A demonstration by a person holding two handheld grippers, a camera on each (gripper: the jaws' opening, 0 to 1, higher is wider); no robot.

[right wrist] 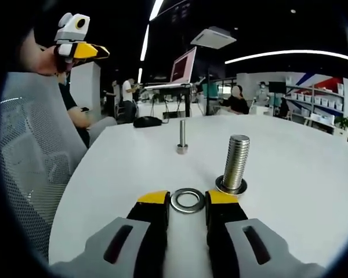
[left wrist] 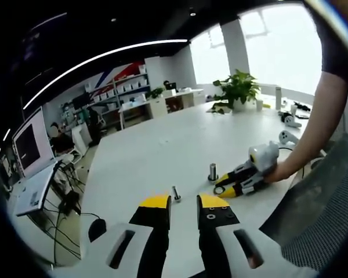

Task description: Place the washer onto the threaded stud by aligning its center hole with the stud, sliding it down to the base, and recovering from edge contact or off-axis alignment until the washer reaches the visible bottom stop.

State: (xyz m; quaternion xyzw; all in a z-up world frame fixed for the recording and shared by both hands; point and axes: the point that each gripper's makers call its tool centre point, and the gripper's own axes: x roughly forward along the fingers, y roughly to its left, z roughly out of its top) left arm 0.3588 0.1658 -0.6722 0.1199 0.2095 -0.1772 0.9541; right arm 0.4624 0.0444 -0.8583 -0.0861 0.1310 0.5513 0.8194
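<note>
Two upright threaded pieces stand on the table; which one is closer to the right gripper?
The thick stud, beside the washer at the right gripper; the thin bolt stands farther back.

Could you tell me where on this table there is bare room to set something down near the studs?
The white table is bare to the right of the large threaded stud, and across its middle toward the potted plant. It is crowded where the washer lies between the jaws of the right hand-held gripper, beside that stud, with the thin bolt just behind.

Shiny metal washer [right wrist: 187,200] and threaded stud [right wrist: 236,163], lower centre of frame; the white surface [right wrist: 313,174] looks smooth, matt.
</note>
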